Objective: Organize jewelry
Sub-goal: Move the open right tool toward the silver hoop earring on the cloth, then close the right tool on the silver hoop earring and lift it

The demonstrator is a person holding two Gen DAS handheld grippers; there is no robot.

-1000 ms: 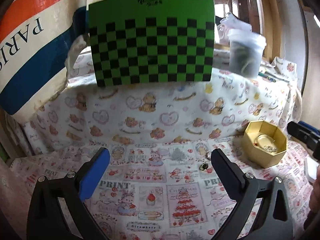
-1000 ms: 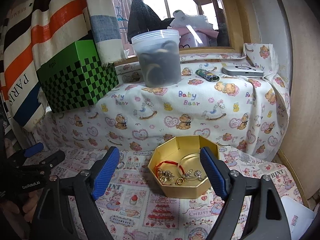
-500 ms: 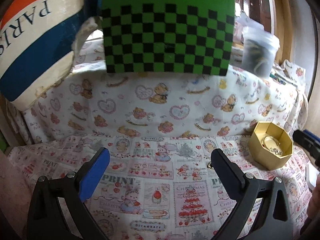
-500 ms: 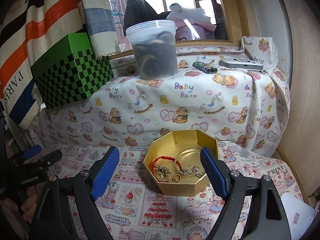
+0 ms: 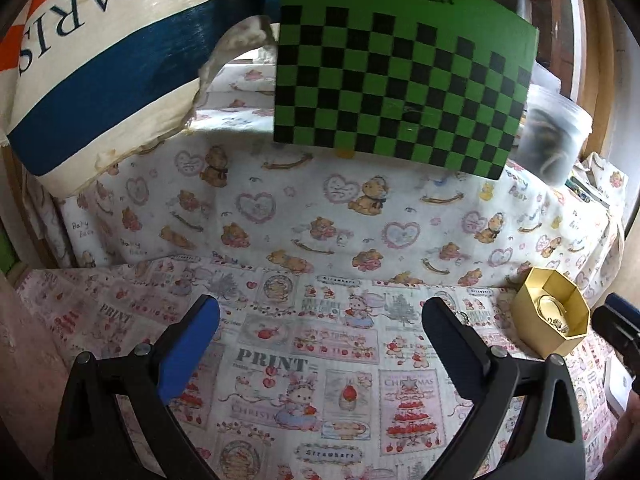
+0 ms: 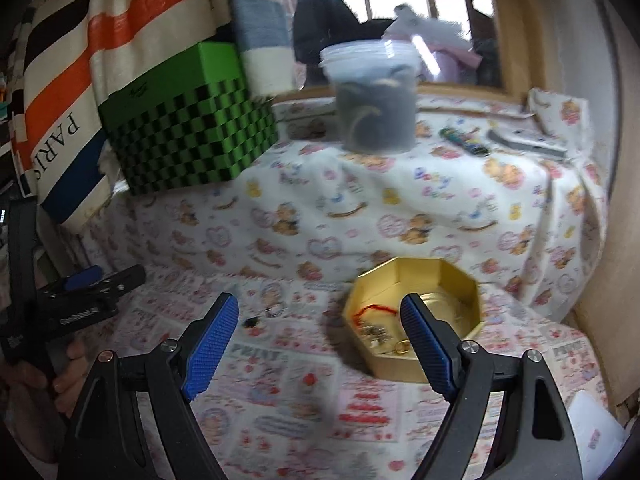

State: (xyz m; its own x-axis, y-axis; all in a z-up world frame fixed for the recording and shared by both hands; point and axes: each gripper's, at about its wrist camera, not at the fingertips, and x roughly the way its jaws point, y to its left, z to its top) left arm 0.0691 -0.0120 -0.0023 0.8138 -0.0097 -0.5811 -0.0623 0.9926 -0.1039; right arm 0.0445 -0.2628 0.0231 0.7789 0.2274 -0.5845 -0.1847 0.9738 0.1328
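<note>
The right gripper (image 6: 320,332) is wide open with nothing in it. The gold box (image 6: 416,316) sits on the printed cloth (image 6: 288,392) just past its right finger, with a red string and small jewelry inside. A small ring (image 6: 274,312) and a dark bit (image 6: 251,323) lie on the cloth just ahead, between its fingers. The left gripper (image 5: 320,320) is wide open too and holds nothing. The gold box is far off to its right.

"PARIS" on striped bag (image 5: 100,60)
</note>
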